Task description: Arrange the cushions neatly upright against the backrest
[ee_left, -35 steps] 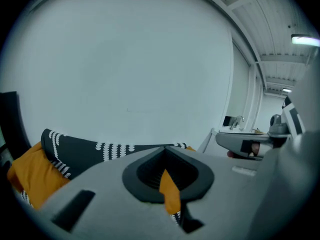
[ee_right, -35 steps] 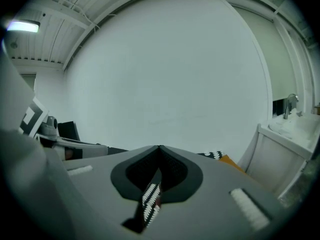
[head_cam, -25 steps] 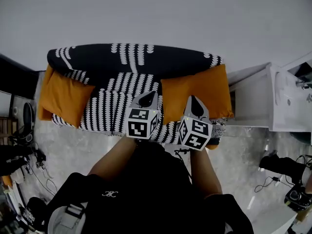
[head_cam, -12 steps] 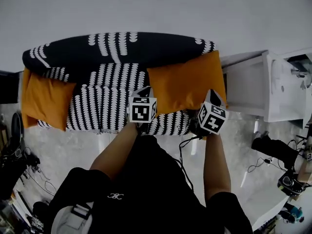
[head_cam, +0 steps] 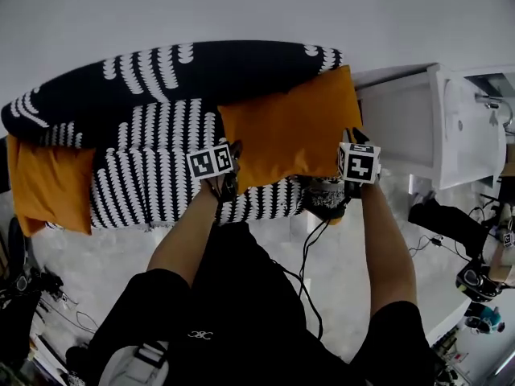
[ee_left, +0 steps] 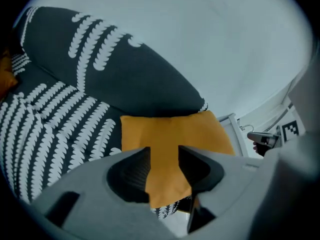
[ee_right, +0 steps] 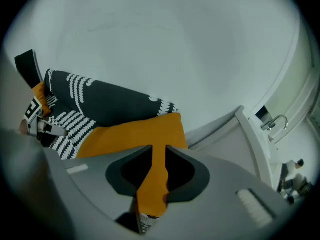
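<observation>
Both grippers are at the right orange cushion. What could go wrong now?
Both pairs of jaws have just been opening. The left gripper and right gripper each straddle only the front edge of the right cushion, unclamped. A thin pinch of fabric may slip when lifted. The cushion could then slide off the sofa.

We read no words or numbers: only coded square markers on the left gripper (ee_left: 163, 159) and right gripper (ee_right: 159, 156) cubes, and a small white emblem (head_cam: 199, 335) on dark clothing at six o'clock.

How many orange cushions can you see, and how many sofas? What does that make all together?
Orange cushions: 2
Sofa: 1
Total: 3
</observation>
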`<control>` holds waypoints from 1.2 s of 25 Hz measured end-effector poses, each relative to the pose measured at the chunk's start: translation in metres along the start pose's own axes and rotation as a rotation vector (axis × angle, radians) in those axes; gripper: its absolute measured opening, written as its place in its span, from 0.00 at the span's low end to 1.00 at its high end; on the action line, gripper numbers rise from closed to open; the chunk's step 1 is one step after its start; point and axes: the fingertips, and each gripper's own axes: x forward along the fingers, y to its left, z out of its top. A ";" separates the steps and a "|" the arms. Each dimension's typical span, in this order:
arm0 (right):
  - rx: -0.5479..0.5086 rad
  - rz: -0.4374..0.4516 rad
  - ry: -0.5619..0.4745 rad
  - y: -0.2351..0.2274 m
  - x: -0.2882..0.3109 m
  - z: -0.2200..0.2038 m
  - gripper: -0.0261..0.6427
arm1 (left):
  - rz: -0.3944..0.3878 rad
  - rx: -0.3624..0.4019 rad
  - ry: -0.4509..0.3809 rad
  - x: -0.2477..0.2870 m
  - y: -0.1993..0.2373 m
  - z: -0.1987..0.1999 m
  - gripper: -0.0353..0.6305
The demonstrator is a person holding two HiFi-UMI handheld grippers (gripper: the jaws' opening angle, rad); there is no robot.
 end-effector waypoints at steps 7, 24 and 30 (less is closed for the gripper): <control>0.056 0.065 0.163 -0.039 0.060 -0.016 0.28 | -0.047 -0.128 0.047 0.048 0.024 -0.015 0.46; 0.049 0.155 0.242 -0.031 0.130 -0.052 0.36 | -0.159 -0.144 0.129 0.118 0.052 -0.040 0.52; -0.113 0.118 0.205 -0.028 0.115 -0.041 0.13 | -0.128 -0.062 0.112 0.089 0.055 -0.026 0.10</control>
